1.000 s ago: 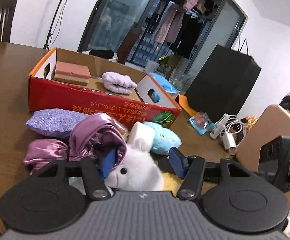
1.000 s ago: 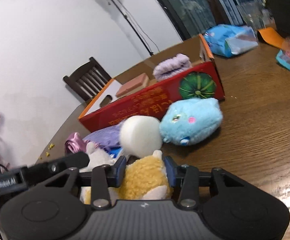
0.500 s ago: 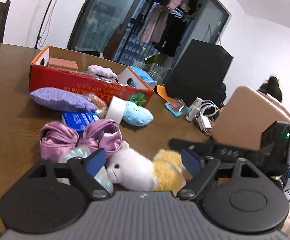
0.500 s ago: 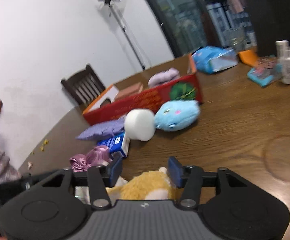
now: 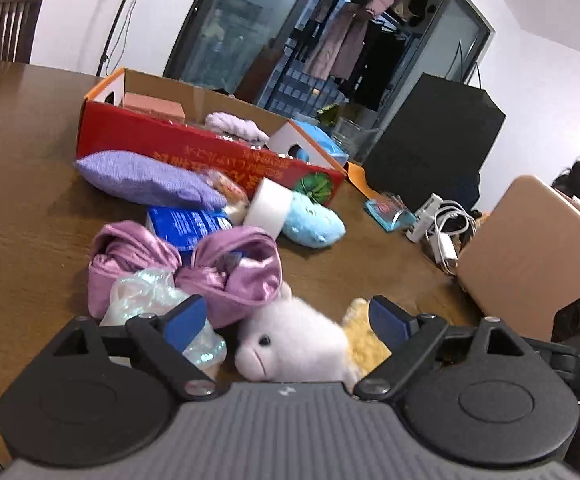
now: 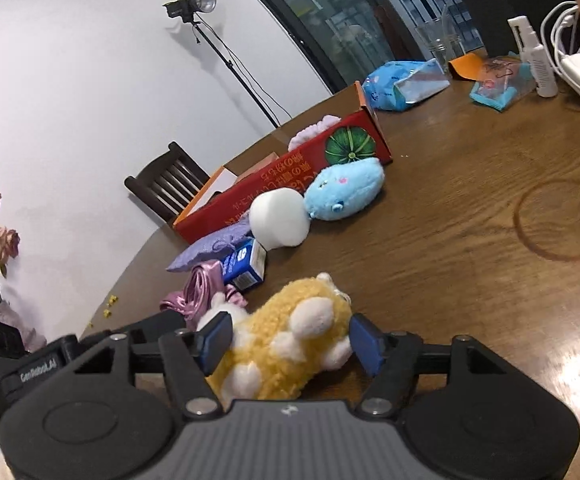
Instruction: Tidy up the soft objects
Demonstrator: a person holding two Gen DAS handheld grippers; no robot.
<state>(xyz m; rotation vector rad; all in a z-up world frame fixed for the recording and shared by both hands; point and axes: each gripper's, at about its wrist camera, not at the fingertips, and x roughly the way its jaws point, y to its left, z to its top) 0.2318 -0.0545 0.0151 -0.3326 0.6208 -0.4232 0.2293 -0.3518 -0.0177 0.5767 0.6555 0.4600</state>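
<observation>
The left gripper (image 5: 286,318) is released, its blue pads spread wide; its jaws have just been opening. Between them, touching neither pad, lies the white head of a plush toy (image 5: 290,346), face toward nine o'clock, resting on the brown worktop (image 5: 22,220).

The right gripper (image 6: 291,340) is also released, its jaws having just been opening too. The toy's yellow, woolly body fills most of the gap between its pads. The left pad sits against or just beside the fur, and which of the two cannot be told; the right pad stands just clear of it.

Seen from the left gripper, a crumpled clear plastic wrapper (image 5: 158,300) lies at ten o'clock, just beside the left pad. Behind it is a shiny pink satin bundle (image 5: 194,268), touching the toy's head. Farther out at eleven o'clock are a blue carton (image 5: 188,226) and a lilac fabric pouch (image 5: 146,180). At twelve o'clock a white sponge cylinder (image 5: 268,210) leans against a light blue plush (image 5: 309,222).

Beyond these stands a long red cardboard box (image 5: 194,148), open at the top, holding a pink block (image 5: 154,106) and a pale lilac fluffy piece (image 5: 236,128).

At two o'clock, well apart from the toys, are a small teal packet (image 5: 389,212), white chargers with cables (image 5: 441,228) and a tan board (image 5: 529,248).
</observation>
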